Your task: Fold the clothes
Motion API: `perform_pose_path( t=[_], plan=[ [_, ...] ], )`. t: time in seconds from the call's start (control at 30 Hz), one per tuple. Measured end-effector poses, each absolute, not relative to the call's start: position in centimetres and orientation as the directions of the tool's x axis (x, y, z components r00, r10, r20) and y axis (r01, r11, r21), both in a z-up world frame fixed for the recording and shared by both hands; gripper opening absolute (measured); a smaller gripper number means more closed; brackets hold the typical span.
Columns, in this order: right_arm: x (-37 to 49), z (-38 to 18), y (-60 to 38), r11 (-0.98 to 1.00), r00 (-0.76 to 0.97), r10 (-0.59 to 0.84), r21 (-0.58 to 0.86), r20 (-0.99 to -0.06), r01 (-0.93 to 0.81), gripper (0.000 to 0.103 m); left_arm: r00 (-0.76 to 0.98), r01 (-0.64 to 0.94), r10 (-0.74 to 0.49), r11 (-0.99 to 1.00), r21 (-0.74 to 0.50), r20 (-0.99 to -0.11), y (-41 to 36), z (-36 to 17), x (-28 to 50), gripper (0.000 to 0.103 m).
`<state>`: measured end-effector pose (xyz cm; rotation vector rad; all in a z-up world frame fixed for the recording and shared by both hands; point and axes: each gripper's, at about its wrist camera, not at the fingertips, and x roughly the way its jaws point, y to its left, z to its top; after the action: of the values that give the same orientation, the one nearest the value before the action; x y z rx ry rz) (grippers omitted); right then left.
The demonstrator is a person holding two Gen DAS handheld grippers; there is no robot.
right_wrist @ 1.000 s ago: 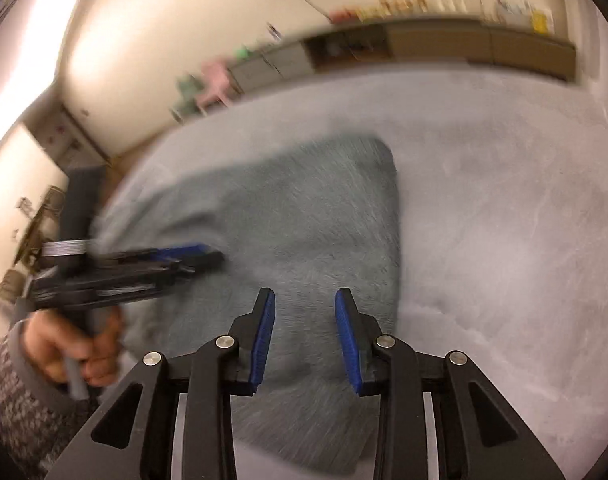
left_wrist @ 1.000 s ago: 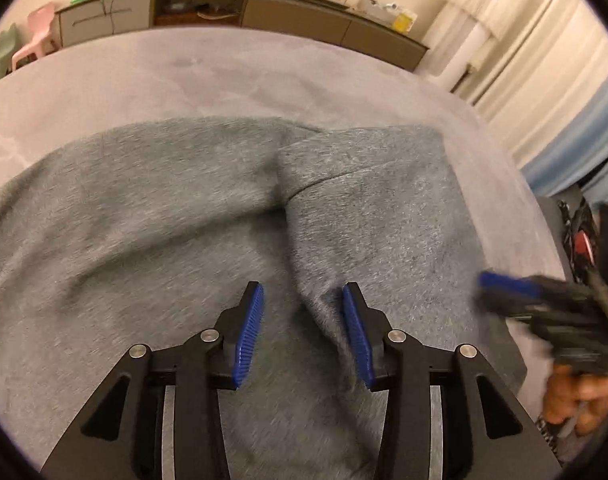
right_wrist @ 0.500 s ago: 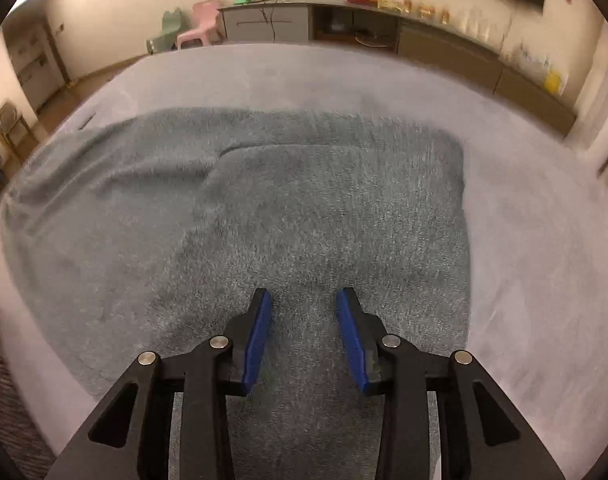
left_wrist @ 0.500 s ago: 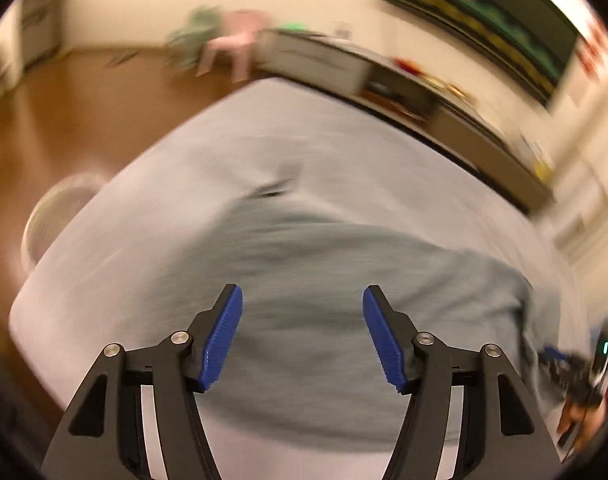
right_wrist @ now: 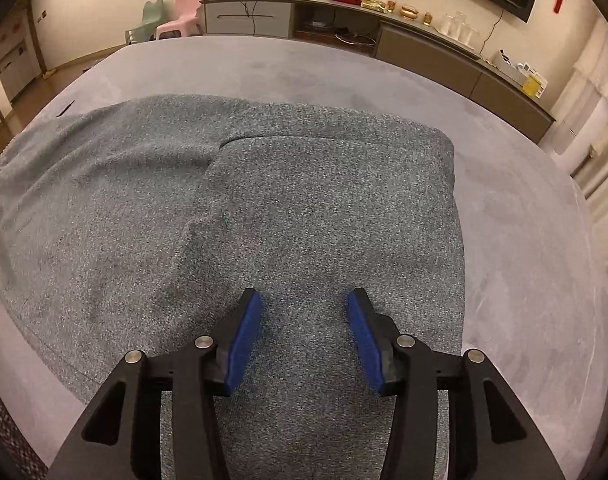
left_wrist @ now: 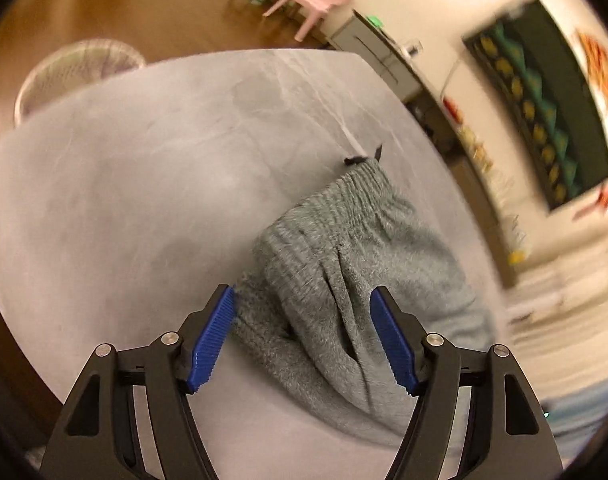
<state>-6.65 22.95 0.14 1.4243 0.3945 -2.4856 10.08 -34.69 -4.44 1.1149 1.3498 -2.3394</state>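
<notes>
The left tool (left_wrist: 302,340) gapes wide over the grey trousers' (left_wrist: 355,264) ribbed waistband; the right tool (right_wrist: 302,338), parted and empty, hovers above the folded leg (right_wrist: 327,208).

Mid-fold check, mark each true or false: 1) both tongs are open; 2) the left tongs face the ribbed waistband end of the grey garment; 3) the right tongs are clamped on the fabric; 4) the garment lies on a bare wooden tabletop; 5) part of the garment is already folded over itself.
1) True: the left tongs and the right tongs both stand open.
2) True: the ribbed waistband of the grey garment lies ahead of them.
3) False: they are open over the fabric, gripping nothing.
4) False: it lies on a grey cloth-covered surface.
5) True: a folded layer's edge shows across it.
</notes>
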Motion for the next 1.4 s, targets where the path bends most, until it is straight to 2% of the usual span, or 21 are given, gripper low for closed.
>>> perform_pose_path(
  t=[0.07,0.23,0.43,0.47,0.5,0.6,0.7,0.77,0.83,0.93,1.03,1.1,1.17,1.27,1.37,1.4],
  plan=[
    [-7.0,0.0,22.8,-0.932,-0.491,-0.08,-0.11,-0.867,0.346,0.05,-0.723,0.537,0.192,-0.447,-0.715,-0.663,-35.1,-5.4,11.3,0.076],
    [-7.9,-0.3,22.8,-0.931,-0.488,-0.096,-0.095,-0.868,0.353,0.051,-0.747,0.545,0.237,-0.317,-0.776,-0.621,-34.1,-7.4,12.9,0.078],
    [-9.1,-0.7,21.7,-0.931,-0.491,-0.093,-0.099,-0.866,0.352,0.052,-0.692,0.594,0.105,-0.478,-0.647,-0.714,-33.2,-6.6,8.1,0.075],
    [-9.3,-0.8,21.6,-0.931,-0.49,-0.093,-0.098,-0.867,0.351,0.052,-0.683,0.601,0.081,-0.502,-0.622,-0.726,-33.1,-6.5,7.3,0.049],
    [-9.5,-0.9,21.6,-0.931,-0.489,-0.094,-0.097,-0.867,0.351,0.052,-0.672,0.606,0.054,-0.534,-0.59,-0.739,-32.8,-6.4,6.5,0.015],
    [-10.1,-1.1,21.3,-0.93,-0.489,-0.092,-0.101,-0.867,0.353,0.052,-0.645,0.603,-0.026,-0.632,-0.487,-0.764,-31.4,-6.0,4.8,0.012],
    [-10.7,-1.2,21.0,-0.929,-0.488,-0.092,-0.102,-0.868,0.356,0.052,-0.662,0.579,-0.062,-0.676,-0.456,-0.747,-30.6,-4.7,4.3,0.009],
    [-11.0,-1.4,20.9,-0.929,-0.487,-0.092,-0.101,-0.868,0.357,0.053,-0.698,0.533,-0.12,-0.745,-0.401,-0.706,-29.0,-2.4,4.1,0.009],
    [-11.5,-1.5,20.7,-0.929,-0.486,-0.092,-0.102,-0.869,0.357,0.053,-0.759,0.413,-0.192,-0.881,-0.232,-0.622,-24.3,0.9,3.6,0.009],
    [-12.2,-1.7,20.4,-0.929,-0.484,-0.093,-0.1,-0.87,0.357,0.053,-0.854,0.105,-0.181,-0.978,0.179,-0.488,-12.7,3.5,3.5,0.009],
    [-12.8,-1.8,20.6,-0.928,-0.48,-0.099,-0.093,-0.872,0.361,0.053,-0.846,-0.228,-0.069,-0.85,0.475,-0.529,-2.8,-0.4,4.6,0.009],
    [-13.1,-1.8,20.7,-0.927,-0.477,-0.103,-0.09,-0.873,0.365,0.053,-0.807,-0.327,-0.062,-0.782,0.53,-0.588,-0.4,-3.4,5.0,0.01],
    [-13.6,-1.9,20.6,-0.926,-0.473,-0.103,-0.09,-0.875,0.368,0.053,-0.782,-0.356,-0.074,-0.761,0.542,-0.618,0.2,-5.1,5.1,0.01],
    [-14.4,-2.1,20.3,-0.924,-0.463,-0.099,-0.091,-0.881,0.372,0.054,-0.784,-0.365,-0.074,-0.748,0.554,-0.616,0.4,-5.3,5.7,0.016],
    [-15.3,-2.3,20.1,-0.926,-0.453,-0.095,-0.088,-0.887,0.368,0.054,-0.777,-0.4,-0.021,-0.755,0.519,-0.629,0.7,-4.3,6.1,0.02],
    [-15.5,-2.2,20.0,-0.928,-0.455,-0.092,-0.089,-0.886,0.361,0.054,-0.771,-0.416,0.004,-0.76,0.5,-0.636,0.8,-3.8,6.3,0.025]
  ],
)
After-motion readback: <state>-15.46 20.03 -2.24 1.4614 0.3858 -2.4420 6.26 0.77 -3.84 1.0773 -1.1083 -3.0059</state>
